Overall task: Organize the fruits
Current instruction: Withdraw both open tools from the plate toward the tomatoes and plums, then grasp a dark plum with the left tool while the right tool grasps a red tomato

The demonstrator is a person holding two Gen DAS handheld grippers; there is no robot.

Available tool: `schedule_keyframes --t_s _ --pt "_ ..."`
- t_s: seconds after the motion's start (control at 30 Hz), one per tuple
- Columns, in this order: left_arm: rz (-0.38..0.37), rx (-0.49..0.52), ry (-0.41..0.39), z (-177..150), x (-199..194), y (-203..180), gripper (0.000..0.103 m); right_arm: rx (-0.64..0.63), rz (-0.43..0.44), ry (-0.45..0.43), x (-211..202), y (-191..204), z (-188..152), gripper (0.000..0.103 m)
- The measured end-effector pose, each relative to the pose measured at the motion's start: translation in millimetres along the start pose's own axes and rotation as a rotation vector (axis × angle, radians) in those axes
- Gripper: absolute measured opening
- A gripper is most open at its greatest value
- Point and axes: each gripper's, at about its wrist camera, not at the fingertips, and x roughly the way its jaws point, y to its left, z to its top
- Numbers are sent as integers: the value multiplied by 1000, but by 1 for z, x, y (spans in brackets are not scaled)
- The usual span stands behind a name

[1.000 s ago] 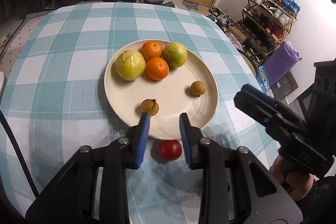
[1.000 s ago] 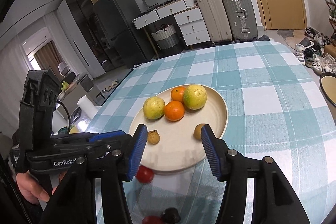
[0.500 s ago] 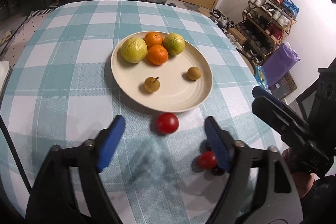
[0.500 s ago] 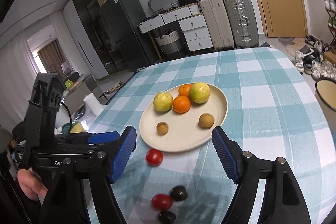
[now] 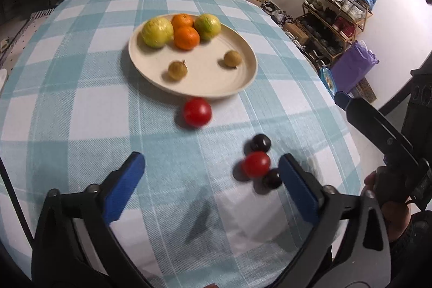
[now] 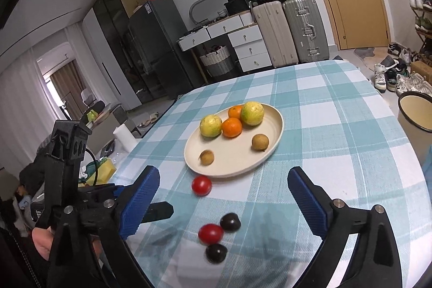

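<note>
A cream plate (image 5: 243,77) (image 6: 272,150) on the checked tablecloth holds two yellow-green fruits, two oranges (image 5: 186,37) and two small brown longans (image 5: 177,70). A red tomato (image 5: 197,112) (image 6: 201,185) lies on the cloth just in front of the plate. Nearer me lie a second red tomato (image 5: 256,163) (image 6: 210,234) and two dark fruits (image 5: 260,142) (image 6: 230,222). My left gripper (image 5: 213,188) is open and empty above the cloth. My right gripper (image 6: 224,203) is open and empty, over the loose fruits.
The table's right edge drops to a bin (image 6: 415,112) and shoe rack (image 5: 337,18). Suitcases (image 6: 305,29) and drawers stand beyond the far edge. My left gripper's body (image 6: 67,180) shows at the left of the right wrist view.
My left gripper let go of a longan on the plate, opened wide and pulled back toward me. My right gripper also drew back, bringing the loose tomatoes and dark fruits into view.
</note>
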Motion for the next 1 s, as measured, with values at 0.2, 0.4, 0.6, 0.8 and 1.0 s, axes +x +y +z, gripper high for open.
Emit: schedule_keyframes --t_s 0.2,0.4,0.6,0.8,1.0 --pt "-50 1 48 -13 9 -9 101 4 -20 6 -8 -3 -13 102" --pt "-108 15 101 -24 23 -25 101 21 -40 11 -15 -8 -21 103" --pt "-105 -28 147 -25 37 -34 101 42 -50 6 -23 -15 -27 103" --pt "-108 -20 166 -24 44 -48 80 53 -57 -3 -30 -21 -30 103" --pt "-148 -12 188 -25 49 -59 51 70 -54 -12 -34 -28 -33 103"
